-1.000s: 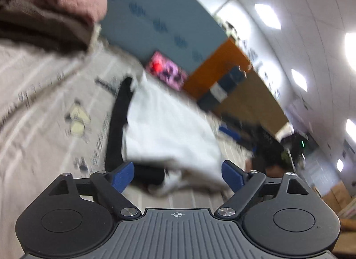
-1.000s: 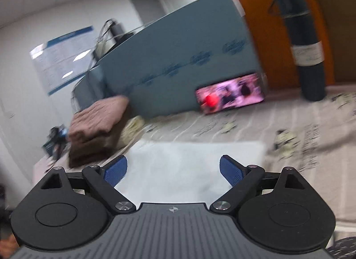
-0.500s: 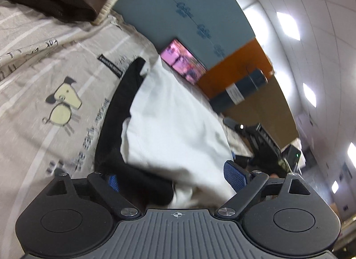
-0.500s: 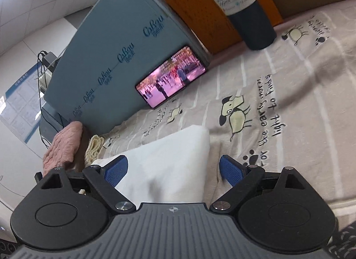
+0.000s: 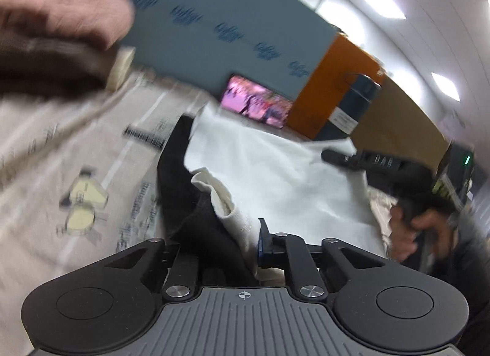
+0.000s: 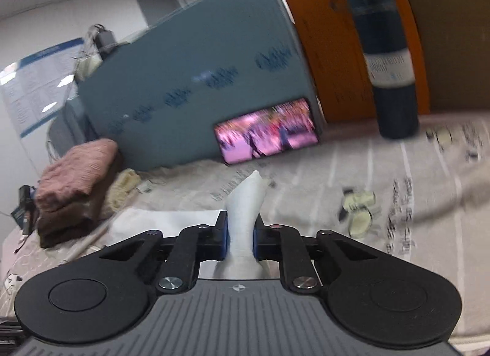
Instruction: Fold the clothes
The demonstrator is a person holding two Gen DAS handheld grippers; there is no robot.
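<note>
A white garment with black parts [image 5: 275, 178] lies on the beige printed bedsheet [image 5: 61, 148]. My left gripper [image 5: 232, 245] is shut on its near edge, pinching white and black fabric together; the left finger is hidden by cloth. My right gripper [image 6: 239, 235] is shut on a bunched white corner of the garment [image 6: 245, 203], which sticks up between the blue pads. In the left wrist view the right gripper [image 5: 367, 161] shows at the garment's far right corner, with the hand that holds it.
A pile of folded pink and brown clothes [image 6: 76, 184] sits at the left on the bed. A phone with a lit pink screen [image 6: 269, 132] leans on a blue-grey board [image 6: 199, 80]. A dark blue flask [image 6: 389, 59] stands by an orange panel [image 5: 333, 80].
Both grippers were open around the garment's edges; now both have closed on the fabric. The views have swung, and the right gripper holds a raised white corner.
</note>
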